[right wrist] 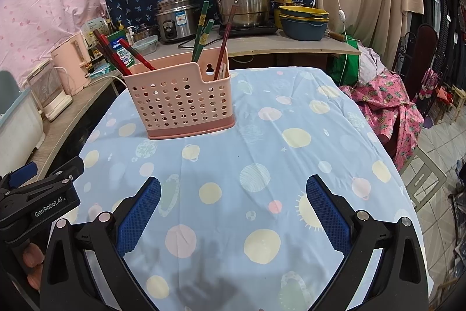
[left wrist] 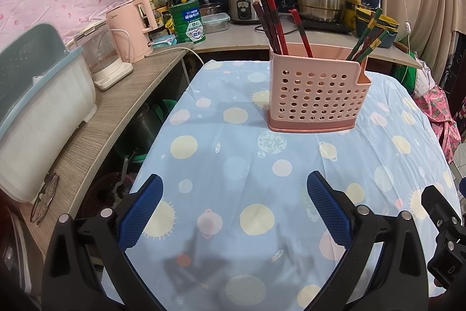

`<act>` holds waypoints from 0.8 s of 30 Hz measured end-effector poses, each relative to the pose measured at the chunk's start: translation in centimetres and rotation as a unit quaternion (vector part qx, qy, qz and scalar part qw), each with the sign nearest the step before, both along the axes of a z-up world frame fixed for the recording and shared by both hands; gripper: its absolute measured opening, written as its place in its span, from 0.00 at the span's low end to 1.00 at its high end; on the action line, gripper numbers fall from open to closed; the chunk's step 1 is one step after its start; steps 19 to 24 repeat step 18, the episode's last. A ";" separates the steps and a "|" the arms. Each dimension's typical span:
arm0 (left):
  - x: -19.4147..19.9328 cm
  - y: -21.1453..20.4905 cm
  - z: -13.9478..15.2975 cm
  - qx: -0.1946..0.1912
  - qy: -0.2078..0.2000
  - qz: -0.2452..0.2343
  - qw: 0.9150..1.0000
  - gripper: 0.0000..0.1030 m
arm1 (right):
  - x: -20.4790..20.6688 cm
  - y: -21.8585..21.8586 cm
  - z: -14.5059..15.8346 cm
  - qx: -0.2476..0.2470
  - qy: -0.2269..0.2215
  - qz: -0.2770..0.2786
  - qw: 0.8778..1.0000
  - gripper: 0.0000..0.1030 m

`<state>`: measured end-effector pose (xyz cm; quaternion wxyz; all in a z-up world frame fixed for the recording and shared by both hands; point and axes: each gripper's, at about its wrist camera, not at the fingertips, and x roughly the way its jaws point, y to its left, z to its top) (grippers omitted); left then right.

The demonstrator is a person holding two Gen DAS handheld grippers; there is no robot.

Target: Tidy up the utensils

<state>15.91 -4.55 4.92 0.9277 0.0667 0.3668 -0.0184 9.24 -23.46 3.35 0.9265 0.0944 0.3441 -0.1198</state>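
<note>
Judging by the chopsticks (left wrist: 275, 22) all standing in the pink holder (left wrist: 316, 95), you look finished — nothing loose on the table (left wrist: 233, 165), and your left hand-held gripper (left wrist: 234, 209) and right hand-held gripper (right wrist: 233, 209) are both spread wide, empty.

Chopsticks (left wrist: 275, 28): lower ends hidden inside the pink holder (left wrist: 316, 93). Green can (left wrist: 188, 21): label print too small to read. Dish bin (left wrist: 35, 112): cut off at the left edge.

Both wrist cameras look forward and downward across the blue tablecloth (left wrist: 233, 153); the 2 views share the pink holder (right wrist: 179, 101) at upper centre.
</note>
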 end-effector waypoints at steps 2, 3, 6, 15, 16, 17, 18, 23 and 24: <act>0.0 0.1 0.0 -0.001 0.001 0.001 1.000 0.92 | 0.0 -0.1 0.0 0.000 0.000 -0.001 1.000 0.93; 0.1 0.2 0.0 -0.001 0.001 0.001 1.000 0.92 | 0.0 -0.1 0.0 0.000 0.001 -0.002 1.000 0.93; 0.1 0.3 0.0 0.000 -0.001 0.001 1.000 0.92 | 0.0 -0.1 0.0 0.000 0.001 -0.002 1.000 0.93; 0.2 0.3 -0.1 -0.001 0.003 0.004 1.000 0.92 | 0.0 -0.2 0.0 -0.001 0.001 -0.003 1.000 0.93; 0.2 0.3 -0.1 -0.001 0.003 0.005 1.000 0.92 | -0.1 -0.3 -0.1 -0.002 0.002 -0.004 1.000 0.93; 0.2 0.3 -0.1 -0.001 0.003 0.004 1.000 0.92 | -0.1 -0.3 -0.1 -0.002 0.002 -0.005 1.000 0.94; 0.3 0.4 -0.1 -0.002 0.004 0.003 1.000 0.92 | -0.1 -0.4 -0.1 -0.002 0.002 -0.006 1.000 0.93; 0.3 0.4 -0.1 -0.002 0.004 0.003 1.000 0.92 | -0.1 -0.4 -0.1 -0.002 0.002 -0.006 1.000 0.93; 0.3 0.4 -0.1 -0.002 0.004 0.003 1.000 0.92 | -0.1 -0.4 -0.1 -0.002 0.002 -0.006 1.000 0.93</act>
